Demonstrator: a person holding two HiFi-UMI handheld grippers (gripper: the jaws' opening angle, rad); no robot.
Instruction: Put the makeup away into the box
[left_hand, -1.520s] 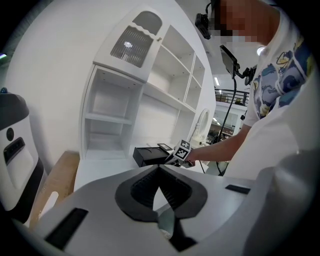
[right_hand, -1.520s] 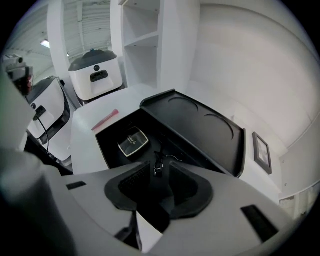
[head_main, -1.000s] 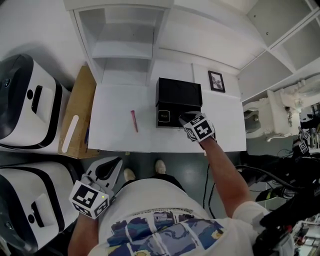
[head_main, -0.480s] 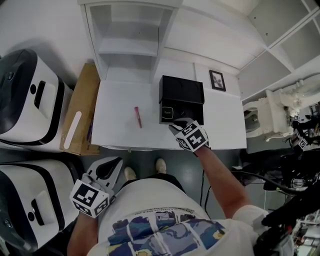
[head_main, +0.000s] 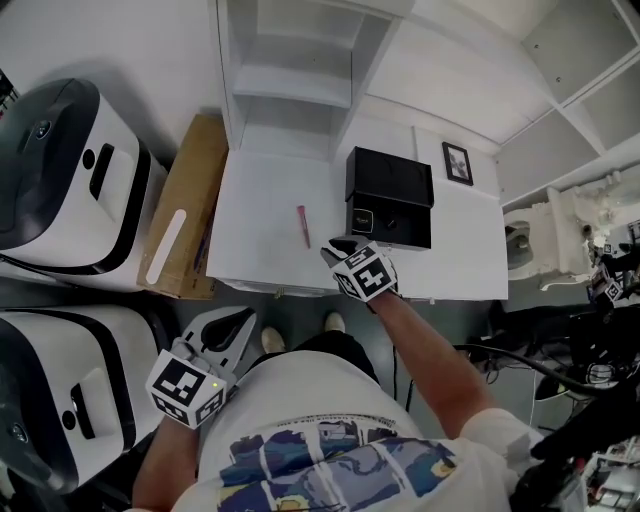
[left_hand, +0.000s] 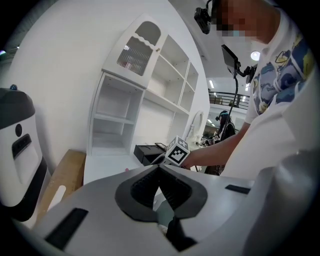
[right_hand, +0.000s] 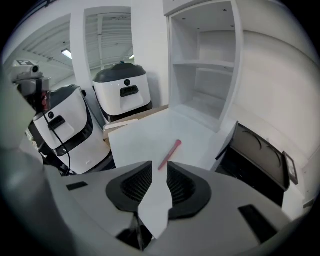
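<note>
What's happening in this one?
A person is putting makeup away at a white table. The right claw, open and empty, points down at a pink stick that lies on the table, left of the open black box in the head view. It is not yet touching the stick. The left claw is shut and empty, held off the table beside the person's body.
</note>
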